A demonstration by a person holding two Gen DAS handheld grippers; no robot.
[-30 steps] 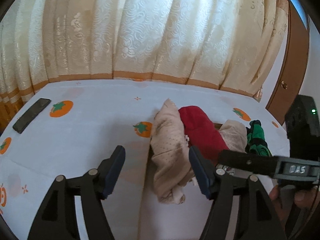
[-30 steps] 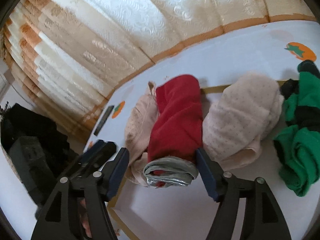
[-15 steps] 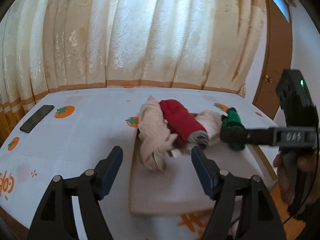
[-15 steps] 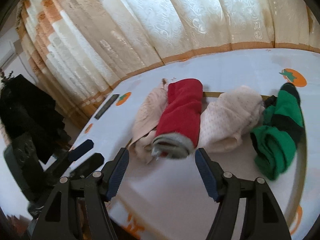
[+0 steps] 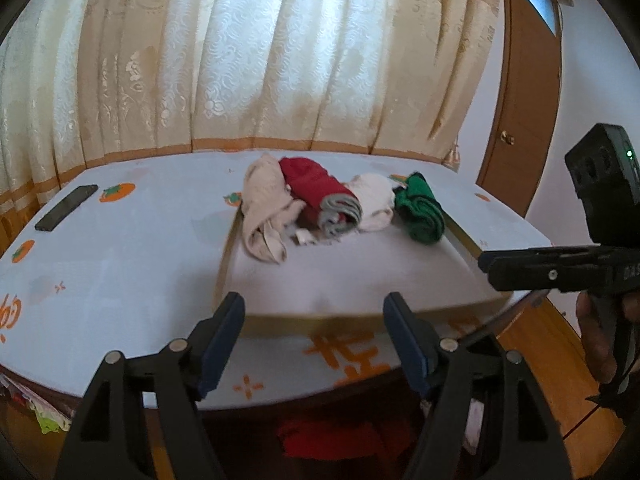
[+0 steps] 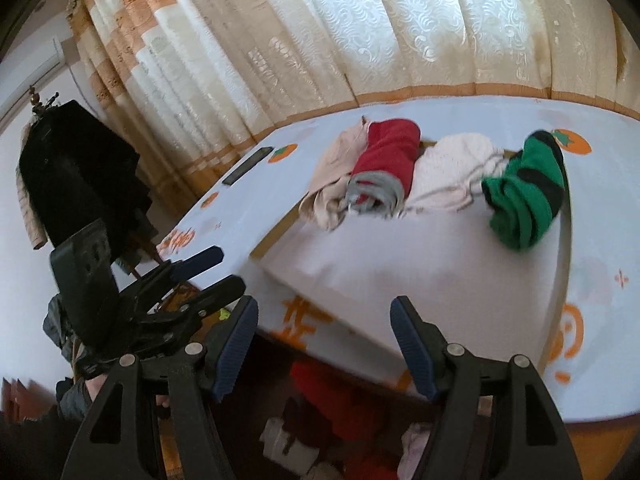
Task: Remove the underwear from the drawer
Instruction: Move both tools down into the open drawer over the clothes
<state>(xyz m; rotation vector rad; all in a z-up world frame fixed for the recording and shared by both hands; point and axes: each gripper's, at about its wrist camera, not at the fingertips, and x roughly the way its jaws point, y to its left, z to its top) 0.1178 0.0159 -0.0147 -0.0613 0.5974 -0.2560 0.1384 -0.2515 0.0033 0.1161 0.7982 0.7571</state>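
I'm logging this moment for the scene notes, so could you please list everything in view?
drawer: one, shallow, white lining, wood rim, on the table
beige underwear: one, drawer's far left, draped over the rim
red roll: one, grey waistband, beside the beige
cream roll: one, between red and green
green roll: one, black stripes, far right
phone: one, black, table's left edge
tablecloth: one, white, orange fruit print
curtain: one, cream, behind the table
door: one, brown, right
left gripper: open, empty
right gripper: open, empty
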